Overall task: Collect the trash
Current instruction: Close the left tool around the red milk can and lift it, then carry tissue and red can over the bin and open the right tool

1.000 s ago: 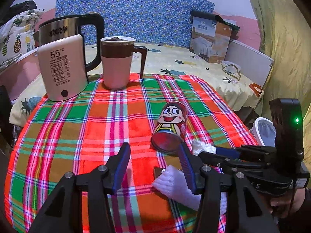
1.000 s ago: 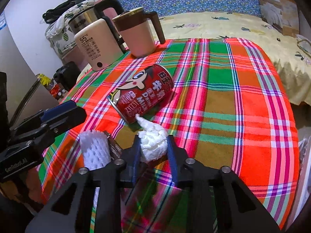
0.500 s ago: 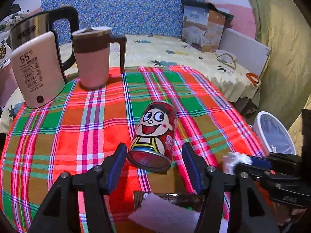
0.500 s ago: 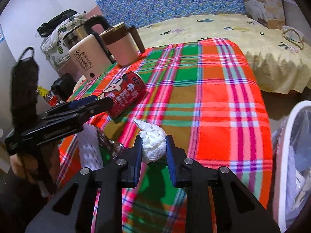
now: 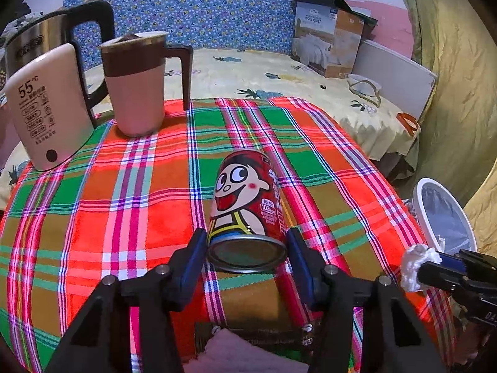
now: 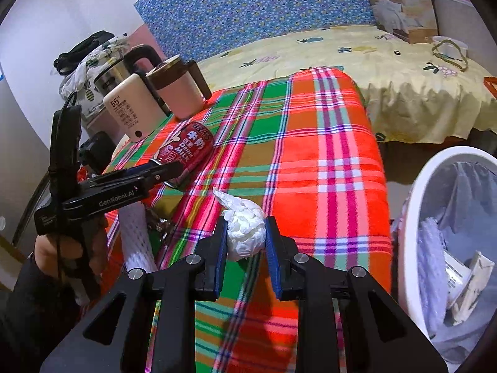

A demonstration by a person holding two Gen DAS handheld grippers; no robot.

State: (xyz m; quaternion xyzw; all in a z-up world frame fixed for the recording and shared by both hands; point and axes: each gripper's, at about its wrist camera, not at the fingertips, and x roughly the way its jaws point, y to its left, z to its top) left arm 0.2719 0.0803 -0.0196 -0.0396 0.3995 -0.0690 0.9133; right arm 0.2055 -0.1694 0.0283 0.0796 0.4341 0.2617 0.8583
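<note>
A red milk can (image 5: 245, 205) with a cartoon face lies on its side on the plaid tablecloth (image 5: 124, 202), its bottom end towards me. My left gripper (image 5: 247, 235) straddles that end; its jaws are closing and both blue pads touch the can's sides. The right wrist view shows the same can (image 6: 186, 149) and the left gripper (image 6: 167, 169) at the left. My right gripper (image 6: 245, 233) is shut on a crumpled white tissue (image 6: 245, 230), held above the table's right part. That tissue (image 5: 416, 264) also shows at the right of the left wrist view.
A white bin (image 6: 416, 217) with a liner and some trash stands beside the table's right edge. A white foam net (image 6: 136, 236) and a dark wrapper (image 6: 158, 220) lie near the front edge. A kettle (image 5: 46, 105) and a pink mug (image 5: 136, 84) stand at the back left.
My left gripper moved forward to the can and its jaws came in against its sides. My right gripper carried the tissue rightward, and the bin has come further into view.
</note>
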